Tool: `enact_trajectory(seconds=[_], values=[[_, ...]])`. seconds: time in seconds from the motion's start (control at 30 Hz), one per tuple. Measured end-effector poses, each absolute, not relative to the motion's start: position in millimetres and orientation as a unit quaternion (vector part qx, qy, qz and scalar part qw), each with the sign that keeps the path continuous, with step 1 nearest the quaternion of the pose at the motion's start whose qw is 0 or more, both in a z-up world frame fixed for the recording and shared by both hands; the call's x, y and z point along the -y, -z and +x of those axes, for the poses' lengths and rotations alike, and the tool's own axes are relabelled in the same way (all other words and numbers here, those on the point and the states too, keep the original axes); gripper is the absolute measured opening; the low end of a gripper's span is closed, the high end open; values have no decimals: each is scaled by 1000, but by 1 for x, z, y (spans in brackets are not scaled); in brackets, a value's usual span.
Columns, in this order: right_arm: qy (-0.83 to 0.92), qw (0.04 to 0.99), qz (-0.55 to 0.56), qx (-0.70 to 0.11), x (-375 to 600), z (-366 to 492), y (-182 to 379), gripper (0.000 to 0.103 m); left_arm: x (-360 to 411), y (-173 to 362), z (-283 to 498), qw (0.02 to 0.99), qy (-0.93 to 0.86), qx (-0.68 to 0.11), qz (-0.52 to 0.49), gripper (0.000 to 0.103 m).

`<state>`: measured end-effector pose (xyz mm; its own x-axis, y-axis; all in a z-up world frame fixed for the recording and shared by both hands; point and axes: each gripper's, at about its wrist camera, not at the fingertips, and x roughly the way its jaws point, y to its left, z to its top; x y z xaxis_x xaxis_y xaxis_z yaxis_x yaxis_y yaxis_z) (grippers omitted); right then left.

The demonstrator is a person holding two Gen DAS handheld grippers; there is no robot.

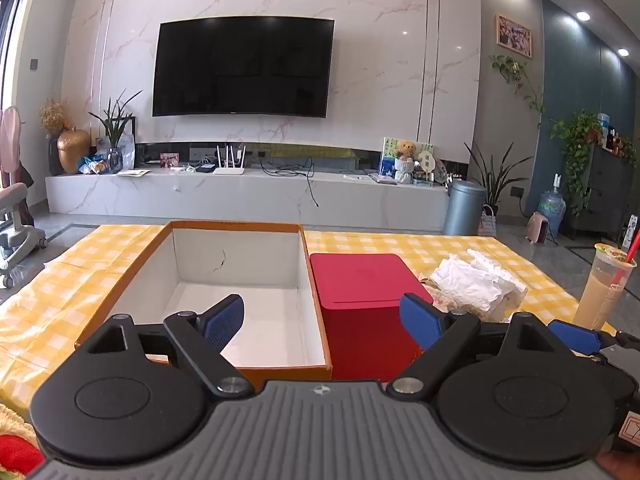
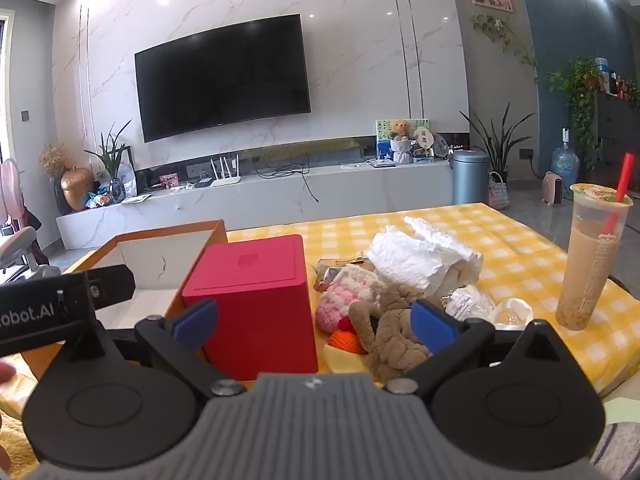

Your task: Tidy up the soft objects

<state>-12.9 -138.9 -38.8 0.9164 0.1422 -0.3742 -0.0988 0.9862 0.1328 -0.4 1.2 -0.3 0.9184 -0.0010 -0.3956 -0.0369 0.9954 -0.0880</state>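
Both hand-held grippers stood wide apart and empty: the left hand-held gripper (image 1: 322, 318) over the empty orange-rimmed box (image 1: 240, 226), the right hand-held gripper (image 2: 314, 320) near the brown plush toy (image 2: 390, 330) and pink crocheted toy (image 2: 344, 292) heaped beside the red box (image 2: 256, 304). A careless sweep toward that heap might well have toppled the milk tea cup (image 2: 592, 264) or dragged the crumpled white plastic bag (image 2: 420, 256) along. The table wore a yellow checked cloth (image 2: 520, 240); behind stood a wall-mounted television (image 1: 244, 68).

Yellow-and-white checked cloth (image 2: 460, 232); red box (image 2: 256, 300); orange-rimmed white tray (image 1: 240, 280); brown plush toy (image 2: 394, 332); pink knitted toy (image 2: 340, 300); blue-padded claw (image 2: 316, 324).
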Motion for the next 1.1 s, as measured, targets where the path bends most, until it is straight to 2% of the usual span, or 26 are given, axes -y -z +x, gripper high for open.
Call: enact_trajectory(seconds=[0.17,1.1], values=[[-54,977,79,-188,147,-13,40,100,-12,3,-2,977,5,-198,-80,102],[-39,975,47,-216,138,-10,45,100,7,4,-3,977,-24,-207,-34,102]])
